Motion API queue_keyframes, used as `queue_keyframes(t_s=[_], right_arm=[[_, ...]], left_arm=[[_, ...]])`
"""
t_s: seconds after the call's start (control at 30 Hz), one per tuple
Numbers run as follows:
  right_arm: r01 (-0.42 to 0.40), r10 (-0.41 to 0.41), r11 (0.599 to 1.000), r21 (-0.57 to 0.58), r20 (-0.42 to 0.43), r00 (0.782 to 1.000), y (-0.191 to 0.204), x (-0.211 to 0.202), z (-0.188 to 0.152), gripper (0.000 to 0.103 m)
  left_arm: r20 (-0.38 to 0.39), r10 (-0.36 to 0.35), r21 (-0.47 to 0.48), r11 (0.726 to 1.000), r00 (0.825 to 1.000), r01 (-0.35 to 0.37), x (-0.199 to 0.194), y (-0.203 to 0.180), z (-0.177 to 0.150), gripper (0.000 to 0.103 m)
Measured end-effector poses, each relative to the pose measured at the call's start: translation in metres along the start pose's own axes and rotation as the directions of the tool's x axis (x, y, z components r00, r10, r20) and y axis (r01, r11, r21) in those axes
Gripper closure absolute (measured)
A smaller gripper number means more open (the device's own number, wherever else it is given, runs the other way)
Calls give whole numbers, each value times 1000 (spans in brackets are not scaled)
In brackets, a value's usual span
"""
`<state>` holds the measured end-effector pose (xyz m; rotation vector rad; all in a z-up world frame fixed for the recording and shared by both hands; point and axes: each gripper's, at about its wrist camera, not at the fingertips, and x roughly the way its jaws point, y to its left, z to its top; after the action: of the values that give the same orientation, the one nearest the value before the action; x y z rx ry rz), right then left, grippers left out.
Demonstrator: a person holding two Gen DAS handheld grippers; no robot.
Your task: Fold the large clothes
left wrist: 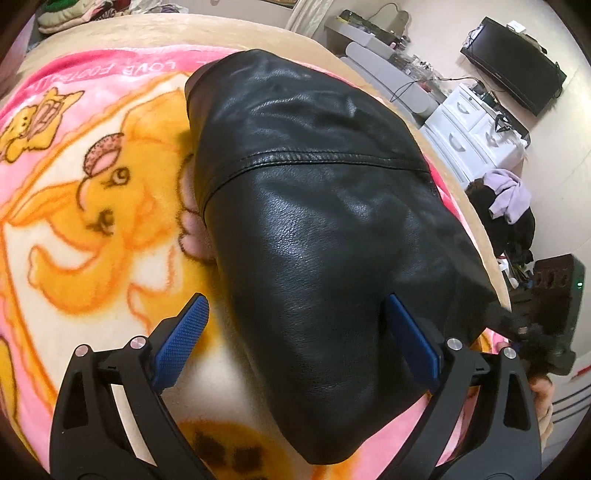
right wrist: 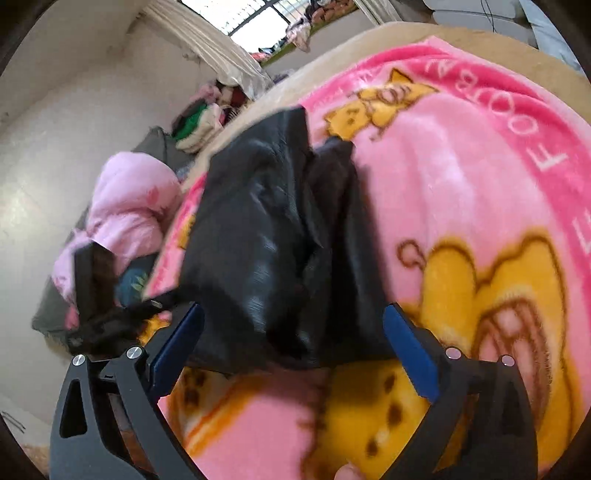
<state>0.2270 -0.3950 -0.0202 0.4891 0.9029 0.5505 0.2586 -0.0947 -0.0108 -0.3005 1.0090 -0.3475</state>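
A black leather jacket [left wrist: 314,206] lies folded into a long bundle on a pink and orange cartoon blanket [left wrist: 92,192]. My left gripper [left wrist: 295,306] is open, its blue pads on either side of the jacket's near end, just above it. In the right wrist view the jacket [right wrist: 266,240] is a crumpled black heap on the blanket [right wrist: 461,184]. My right gripper [right wrist: 293,314] is open with the jacket's near edge between its blue pads. The other gripper [right wrist: 110,321] shows dark and blurred at the left.
The blanket covers a beige bed [left wrist: 147,33]. A white drawer unit [left wrist: 476,129], a black screen [left wrist: 513,62] and a clothes heap [left wrist: 506,199] stand at the right. Pink bedding [right wrist: 125,210] and piled clothes [right wrist: 199,122] lie beside the bed.
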Motion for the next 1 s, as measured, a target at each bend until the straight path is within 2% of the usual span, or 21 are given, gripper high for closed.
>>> queue_keyframes(t_s=[0.07,0.13,0.17,0.23,0.33,0.53,0.57,0.63,0.67,0.83,1.0], right_arm=[[30,-30,999,12,-3,1000,-6,7,-2,8],[-6,6,999,49,-10,1000,-13,14,-7,26],[-13,13,999,52,-6,1000,-14,17,-10,29],[-1,1,999,39,-2,1000,-10,17,-14,41],[-26,25,996,86,9,1000,-6,13,-21,45],[-87,88,986,140,-2,996,30,19,-45,45],[-78,79,986,146,-1,997,33,23,-51,45],[-5,3,995,99,20,1000,38,25,-55,37],[19,-22,996,88,27,999,39,25,-56,36],[67,-69,995,75,17,997,45,16,-53,22],[147,-146,989,-5,118,982,61,-17,-36,13]], left_arm=[[-5,-4,0,1000,1000,4,1,0,0,14],[-9,4,9,1000,1000,-4,2,0,0,14],[-10,10,13,1000,1000,-10,2,0,0,14],[-15,10,16,1000,1000,-9,3,0,0,14],[-12,15,21,1000,1000,-15,3,1,2,14],[32,71,20,997,997,-71,-10,8,13,14],[35,76,20,997,996,-77,-10,9,14,14],[25,79,31,996,997,-79,-8,10,14,14],[21,85,41,996,996,-85,-7,9,12,14],[38,90,76,993,995,-93,-8,4,9,14],[67,90,99,990,994,-97,-17,5,9,14]])
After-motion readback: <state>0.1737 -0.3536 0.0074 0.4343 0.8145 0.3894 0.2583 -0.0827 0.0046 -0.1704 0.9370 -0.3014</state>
